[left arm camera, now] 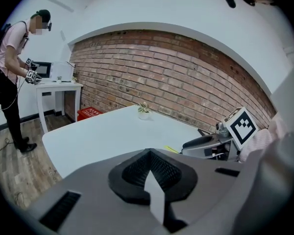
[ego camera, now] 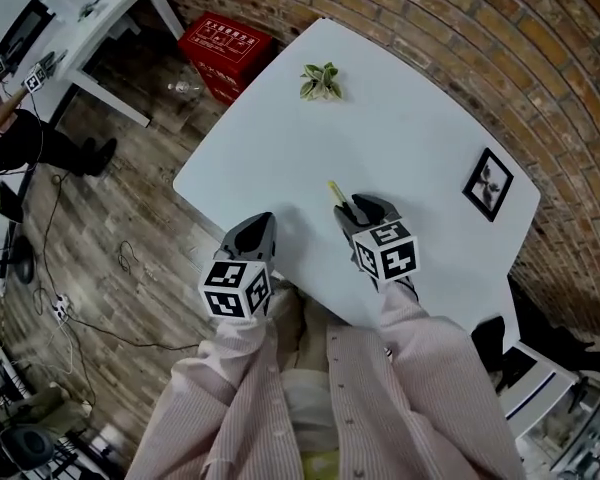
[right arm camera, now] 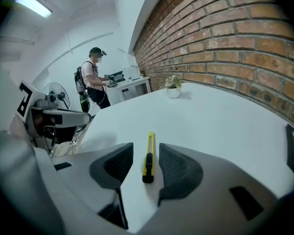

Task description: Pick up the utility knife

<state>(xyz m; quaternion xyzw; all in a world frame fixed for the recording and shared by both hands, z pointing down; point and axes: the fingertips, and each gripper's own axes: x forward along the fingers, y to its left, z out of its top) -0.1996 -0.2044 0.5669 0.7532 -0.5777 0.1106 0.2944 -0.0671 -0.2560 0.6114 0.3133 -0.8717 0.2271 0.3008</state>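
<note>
The utility knife (right arm camera: 147,156) is slim and yellow with a black slider, and it lies flat on the white table (ego camera: 410,128). My right gripper (right arm camera: 146,159) is open and straddles the knife's near end, one black pad on each side, neither pressing on it. In the head view the knife (ego camera: 334,192) sticks out ahead of the right gripper (ego camera: 358,210). The left gripper (ego camera: 257,225) hovers at the table's near edge, to the left of the knife. Its jaws meet, so it is shut and holds nothing. From the left gripper view (left arm camera: 150,156) the knife (left arm camera: 171,149) shows beside the right gripper (left arm camera: 202,143).
A small potted plant (ego camera: 321,81) stands at the far side of the table, and a black picture frame (ego camera: 488,184) at the right. A brick wall (ego camera: 450,28) runs behind. A red crate (ego camera: 223,48) sits on the wooden floor, and a person (left arm camera: 13,77) stands at a white desk (left arm camera: 59,84).
</note>
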